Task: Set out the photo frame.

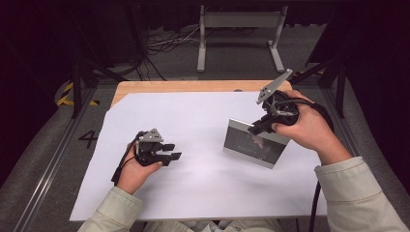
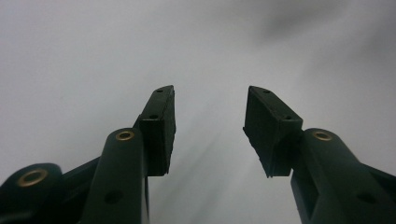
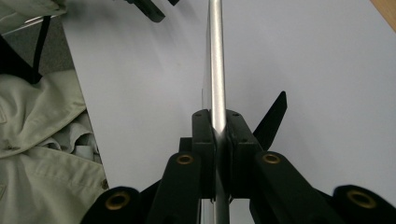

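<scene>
My right gripper (image 1: 259, 126) is clamped on the top edge of a flat silver-framed panel (image 1: 251, 145) with a dark, glossy face. The panel stands on its lower edge on the white sheet (image 1: 193, 121) that covers the table (image 1: 193, 86), right of the middle, with its dark face turned toward me. In the right gripper view the panel's thin silver rim (image 3: 216, 70) runs straight up between my two black pads (image 3: 204, 154), which press on it from both sides. A dark strut (image 3: 271, 119) sticks out from behind the panel on the right in that view, slanting down toward the sheet. My right hand (image 1: 309, 128) wraps the gripper body, and the grey three-cornered plate (image 1: 273, 87) on top points up and away toward the far side.

My left gripper (image 1: 167, 152) rests low over the sheet on the near left, well apart from the panel, its jaws pointing right. They stand partly apart with nothing between them; in the left gripper view the pads (image 2: 161, 126) face each other over bare white sheet. My left hand (image 1: 138, 169) holds it from below, the cable trailing along my wrist.
</scene>
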The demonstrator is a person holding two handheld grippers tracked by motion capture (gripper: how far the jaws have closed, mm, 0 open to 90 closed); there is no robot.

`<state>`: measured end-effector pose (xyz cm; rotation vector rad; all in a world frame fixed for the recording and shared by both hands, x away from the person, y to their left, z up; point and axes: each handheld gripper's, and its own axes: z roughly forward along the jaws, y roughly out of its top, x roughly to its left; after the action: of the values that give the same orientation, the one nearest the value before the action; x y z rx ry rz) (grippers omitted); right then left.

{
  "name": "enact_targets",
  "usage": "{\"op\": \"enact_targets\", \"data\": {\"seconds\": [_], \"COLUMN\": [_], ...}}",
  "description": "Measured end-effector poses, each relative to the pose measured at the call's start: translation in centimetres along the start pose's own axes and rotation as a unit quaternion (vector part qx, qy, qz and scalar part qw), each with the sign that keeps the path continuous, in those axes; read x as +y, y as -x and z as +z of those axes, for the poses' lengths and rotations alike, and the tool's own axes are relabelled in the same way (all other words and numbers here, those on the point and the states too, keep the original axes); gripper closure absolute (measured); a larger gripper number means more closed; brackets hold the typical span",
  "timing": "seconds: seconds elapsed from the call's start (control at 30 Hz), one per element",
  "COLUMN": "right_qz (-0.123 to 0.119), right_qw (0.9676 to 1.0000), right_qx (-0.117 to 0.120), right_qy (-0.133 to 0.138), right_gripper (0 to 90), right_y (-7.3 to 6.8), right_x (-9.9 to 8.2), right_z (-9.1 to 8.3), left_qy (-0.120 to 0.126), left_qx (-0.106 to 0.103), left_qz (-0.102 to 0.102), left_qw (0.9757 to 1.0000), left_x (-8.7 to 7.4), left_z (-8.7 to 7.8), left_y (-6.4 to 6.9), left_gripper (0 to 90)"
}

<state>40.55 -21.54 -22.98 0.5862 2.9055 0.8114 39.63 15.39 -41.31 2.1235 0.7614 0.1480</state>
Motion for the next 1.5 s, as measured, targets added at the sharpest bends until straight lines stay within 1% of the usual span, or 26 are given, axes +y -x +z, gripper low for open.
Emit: {"op": "enact_targets", "data": {"seconds": [0.1, 0.13, 0.23, 0.27, 0.37, 0.4, 0.43, 0.47, 0.53, 0.57, 0.6, 0.67, 0.7, 0.73, 0.83, 0.87, 0.9, 0.93, 1.03, 1.1, 1.13, 1.23, 1.3, 1.37, 1.5], "right_qz": [-0.029, -0.029, -0.049, -0.052, -0.062, -0.067, -0.076, -0.08, -0.09, -0.091, -0.095, -0.108, -0.108, -0.115, -0.115, -0.118, -0.117, -0.12, -0.128, -0.127, -0.127, -0.134, -0.136, -0.135, -0.134], "right_qw": [0.9994, 0.9994, 0.9983, 0.998, 0.9973, 0.9968, 0.9959, 0.9955, 0.9942, 0.9939, 0.9934, 0.9915, 0.9915, 0.9903, 0.989, 0.9883, 0.9883, 0.9877, 0.9865, 0.9862, 0.9862, 0.9847, 0.9844, 0.9842, 0.9847], "right_qx": [0.016, 0.016, 0.025, 0.029, 0.032, 0.035, 0.04, 0.043, 0.052, 0.055, 0.055, 0.064, 0.064, 0.07, 0.087, 0.09, 0.092, 0.094, 0.094, 0.095, 0.095, 0.099, 0.098, 0.102, 0.101], "right_qy": [-0.008, -0.008, -0.018, -0.02, -0.025, -0.026, -0.027, -0.027, -0.027, -0.029, -0.031, -0.034, -0.034, -0.034, -0.033, -0.032, -0.033, -0.035, -0.042, -0.045, -0.045, -0.051, -0.055, -0.054, -0.05], "right_gripper": [84.4, 84.4, 84.4, 84.4, 84.4, 84.4, 84.4, 84.3, 84.4, 84.4, 84.4, 84.3, 84.3, 84.3, 84.3, 84.3, 84.3, 84.3, 84.4, 84.3, 84.3, 84.3, 84.3, 84.3, 84.3], "right_y": [0.1, 0.1, 0.2, 0.3, 0.4, 0.4, 0.5, 0.6, 0.8, 0.9, 1.0, 1.2, 1.2, 1.4, 1.7, 1.8, 1.9, 2.0, 2.2, 2.5, 2.5, 2.8, 2.9, 3.0, 3.2], "right_x": [0.9, 0.9, 1.6, 1.8, 2.2, 2.3, 2.5, 2.5, 2.6, 2.6, 2.6, 2.6, 2.6, 2.5, 2.4, 2.4, 2.4, 2.3, 2.2, 2.0, 2.0, 1.8, 1.8, 1.8, 1.6], "right_z": [0.6, 0.6, 1.2, 1.4, 1.8, 1.9, 2.1, 2.1, 2.3, 2.4, 2.5, 2.8, 2.8, 3.0, 3.3, 3.5, 3.5, 3.7, 4.2, 4.7, 4.7, 5.3, 5.7, 5.9, 6.3], "left_qy": [-0.001, 0.0, 0.001, 0.001, 0.004, 0.003, 0.002, 0.0, 0.001, 0.001, 0.001, 0.0, 0.001, 0.0, -0.002, -0.001, -0.002, -0.002, -0.002, -0.002, -0.002, -0.003, -0.004, -0.004, -0.004], "left_qx": [0.002, 0.005, 0.004, 0.005, 0.005, 0.005, 0.006, 0.003, 0.003, 0.002, 0.001, 0.001, 0.001, 0.0, -0.001, 0.0, -0.001, -0.001, -0.002, -0.001, -0.001, -0.001, -0.003, -0.003, -0.003], "left_qz": [-0.004, -0.003, -0.01, -0.009, -0.01, -0.006, -0.006, -0.009, -0.006, -0.005, -0.006, -0.008, -0.007, -0.005, -0.005, -0.003, -0.004, -0.006, -0.005, -0.005, -0.005, -0.005, -0.008, -0.007, -0.008], "left_qw": [1.0, 1.0, 0.9999, 0.9999, 0.9999, 1.0, 1.0, 1.0, 1.0, 1.0, 1.0, 1.0, 1.0, 1.0, 1.0, 1.0, 1.0, 1.0, 1.0, 1.0, 1.0, 1.0, 1.0, 1.0, 1.0], "left_x": [-0.2, -0.3, -0.5, -0.5, -0.4, -0.4, -0.4, -0.4, -0.3, -0.2, -0.2, -0.2, -0.2, -0.2, -0.2, -0.2, -0.1, -0.1, -0.1, -0.1, -0.1, -0.2, -0.2, -0.2, -0.2], "left_z": [-0.2, -0.3, -0.5, -0.5, -0.5, -0.5, -0.4, -0.4, -0.3, -0.2, -0.2, -0.2, -0.1, -0.1, 0.0, 0.0, 0.1, 0.1, 0.1, 0.1, 0.1, 0.1, 0.1, 0.1, 0.2], "left_y": [0.0, -0.1, -0.2, -0.2, -0.3, -0.3, -0.3, -0.3, -0.3, -0.3, -0.3, -0.2, -0.2, -0.3, -0.3, -0.3, -0.3, -0.3, -0.3, -0.3, -0.3, -0.3, -0.3, -0.3, -0.3], "left_gripper": [53.8, 53.8, 53.9, 53.9, 53.9, 53.9, 53.9, 53.9, 53.9, 53.9, 53.9, 54.0, 54.0, 54.0, 54.2, 54.2, 54.3, 54.4, 54.5, 54.6, 54.6, 54.6, 54.6, 54.7, 54.8]}}
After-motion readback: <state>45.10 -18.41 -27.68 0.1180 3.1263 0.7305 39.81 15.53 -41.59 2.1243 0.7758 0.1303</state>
